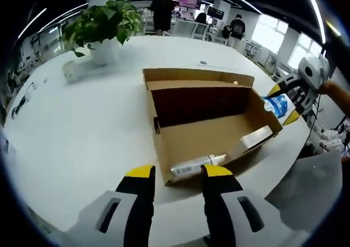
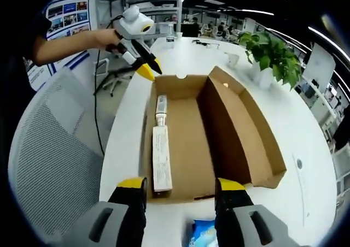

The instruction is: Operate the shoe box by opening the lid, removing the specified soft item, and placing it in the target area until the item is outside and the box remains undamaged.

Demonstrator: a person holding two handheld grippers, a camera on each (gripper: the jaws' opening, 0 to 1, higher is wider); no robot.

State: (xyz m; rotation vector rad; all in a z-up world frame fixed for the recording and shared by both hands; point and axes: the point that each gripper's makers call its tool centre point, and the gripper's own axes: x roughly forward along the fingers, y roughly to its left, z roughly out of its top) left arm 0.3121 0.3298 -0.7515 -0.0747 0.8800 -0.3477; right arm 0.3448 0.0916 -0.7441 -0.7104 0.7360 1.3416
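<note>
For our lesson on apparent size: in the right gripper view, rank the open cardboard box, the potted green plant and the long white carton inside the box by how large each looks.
1. Open brown cardboard box, largest.
2. Potted green plant, though it stands farther off, so its true size is unsure.
3. Long white carton lying inside the box, smallest.
</note>
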